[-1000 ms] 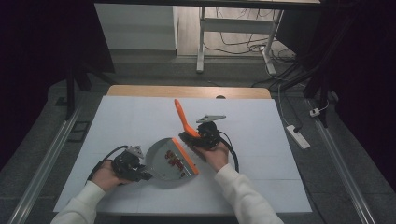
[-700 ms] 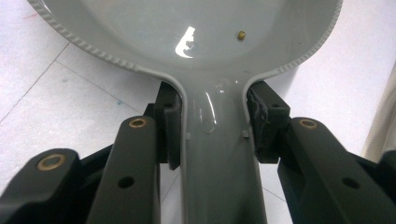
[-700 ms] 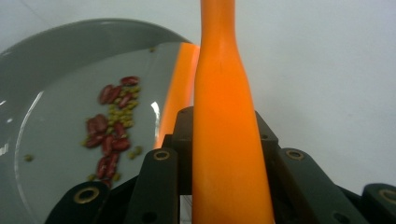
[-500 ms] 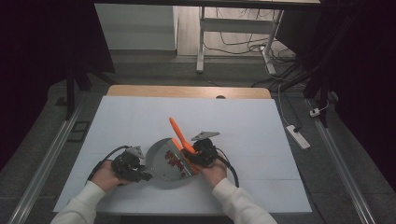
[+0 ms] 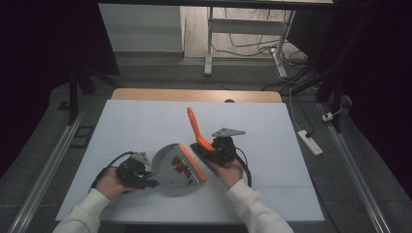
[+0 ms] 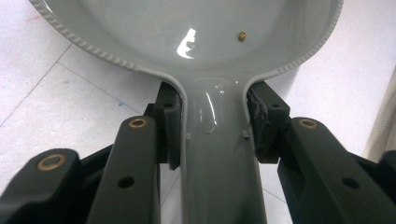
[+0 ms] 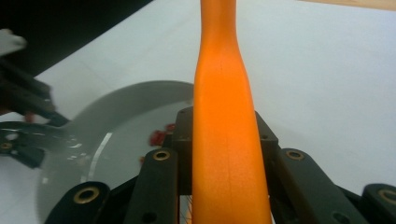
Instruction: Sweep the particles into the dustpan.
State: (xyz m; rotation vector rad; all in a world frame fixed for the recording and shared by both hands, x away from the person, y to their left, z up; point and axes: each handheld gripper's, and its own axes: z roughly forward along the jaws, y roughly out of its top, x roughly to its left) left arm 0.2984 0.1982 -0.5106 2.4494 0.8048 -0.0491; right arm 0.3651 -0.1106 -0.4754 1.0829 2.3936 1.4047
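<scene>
- The left gripper [image 5: 141, 175], at lower left of the high view, is clamping the grey dustpan [image 5: 171, 167] by its handle, steadying it.
- The right gripper [image 5: 209, 151], at centre, is gripping the orange brush [image 5: 196, 130] by its handle, bristles at the pan's orange lip [image 5: 192, 162], probably sweeping red bits [image 5: 180, 166] inward.

The red bits [image 5: 180, 165] in the dustpan [image 5: 167, 160] are too small to identify.

A white sheet [image 5: 145, 121] covers the counter [image 5: 194, 94], whose wooden far edge shows. A power strip [image 5: 309, 141] lies on the grey floor [image 5: 359, 160] at right; cables [image 5: 252, 46] trail beneath a white desk frame [image 5: 210, 48] beyond.
</scene>
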